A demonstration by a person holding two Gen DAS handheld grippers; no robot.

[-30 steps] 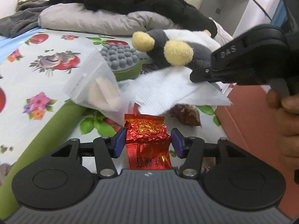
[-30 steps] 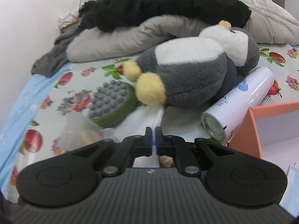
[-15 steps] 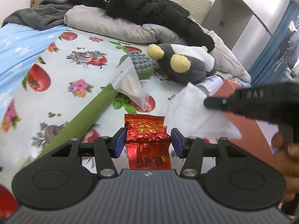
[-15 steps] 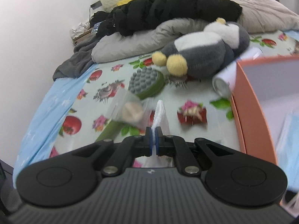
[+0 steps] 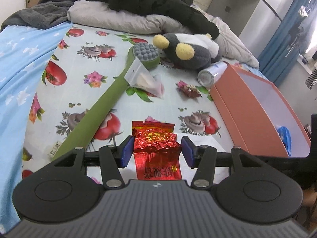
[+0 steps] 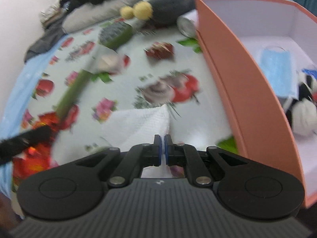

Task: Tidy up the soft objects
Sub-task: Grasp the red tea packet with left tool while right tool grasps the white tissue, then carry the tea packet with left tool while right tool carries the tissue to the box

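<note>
The left gripper (image 5: 156, 148) clamped a red foil packet (image 5: 156, 148) above the bed's (image 5: 162, 107) near edge; the right gripper (image 6: 162, 148) pinched a white cloth (image 6: 142, 123) just beside the orange box (image 6: 243, 91).

Left gripper (image 5: 156, 148): blue-padded jaws held about half apart, pads pressed on the two sides of a crinkled red foil packet with gold lettering (image 5: 157, 148), which is carried clear of the bed; the tool points forward and downward

Right gripper (image 6: 162, 148): jaws all but closed, pinching a fold of a white textured paper towel (image 6: 142, 121), tool angled steeply down. Its view is motion-blurred
</note>
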